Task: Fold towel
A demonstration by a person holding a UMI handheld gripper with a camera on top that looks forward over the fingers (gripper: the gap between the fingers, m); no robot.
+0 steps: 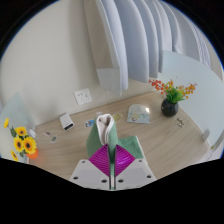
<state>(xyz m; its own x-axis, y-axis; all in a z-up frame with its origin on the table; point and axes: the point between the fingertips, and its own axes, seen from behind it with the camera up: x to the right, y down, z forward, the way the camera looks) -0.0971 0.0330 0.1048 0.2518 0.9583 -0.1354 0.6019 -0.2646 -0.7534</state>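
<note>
The fingers [108,158], magenta pads facing inward, are pinched together on a pale green and white towel [106,130], which bunches upward from between their tips and hides the desk just ahead. Beneath and beyond lies the wooden desk [90,128]. To the left of the fingers sit yellow sunflowers [22,142] and a small dark object [66,120]. Beyond to the right lies a flat grey thing [139,112], then a dark vase of orange flowers [171,97]. White curtains [150,40] hang behind.

No legible txt, labels or nos. on anything in view
</note>
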